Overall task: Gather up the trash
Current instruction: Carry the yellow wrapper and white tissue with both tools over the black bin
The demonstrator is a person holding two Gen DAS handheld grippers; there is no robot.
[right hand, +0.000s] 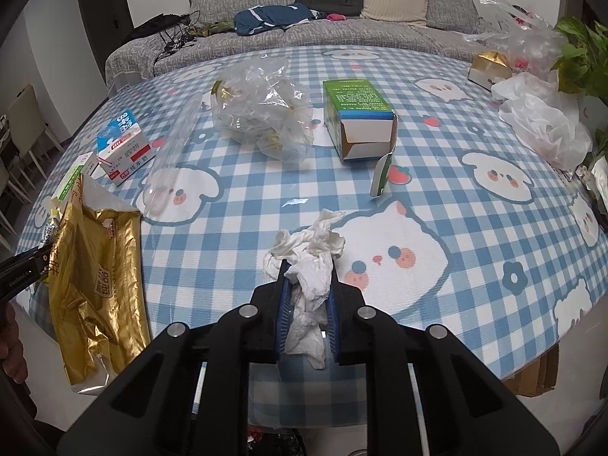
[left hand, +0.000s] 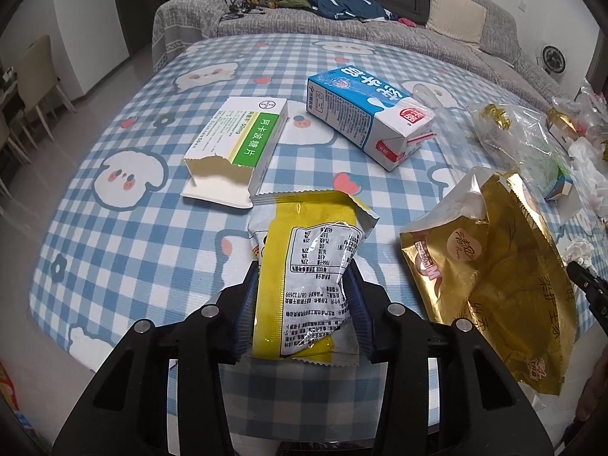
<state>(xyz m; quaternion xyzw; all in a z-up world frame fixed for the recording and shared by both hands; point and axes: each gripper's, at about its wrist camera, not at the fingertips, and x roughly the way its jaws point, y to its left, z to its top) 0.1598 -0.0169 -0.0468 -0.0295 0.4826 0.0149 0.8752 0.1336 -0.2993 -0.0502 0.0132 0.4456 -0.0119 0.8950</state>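
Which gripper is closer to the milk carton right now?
Left. The left gripper sits just short of the milk carton; the right gripper is farther, across the gold bag.

On your desk, the medicine box lay left of the milk carton, the sofa behind them.

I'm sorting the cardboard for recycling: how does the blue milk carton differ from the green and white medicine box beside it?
The milk carton is blue and white with a striped straw at its near end; the medicine box is white with a green band. The milk carton looks closed and keeps its full shape, while the medicine box has a ragged, torn-open near end. The milk carton is the bulkier, the medicine box the flatter. Both lie on their sides on the checked tablecloth, apart and ungripped.
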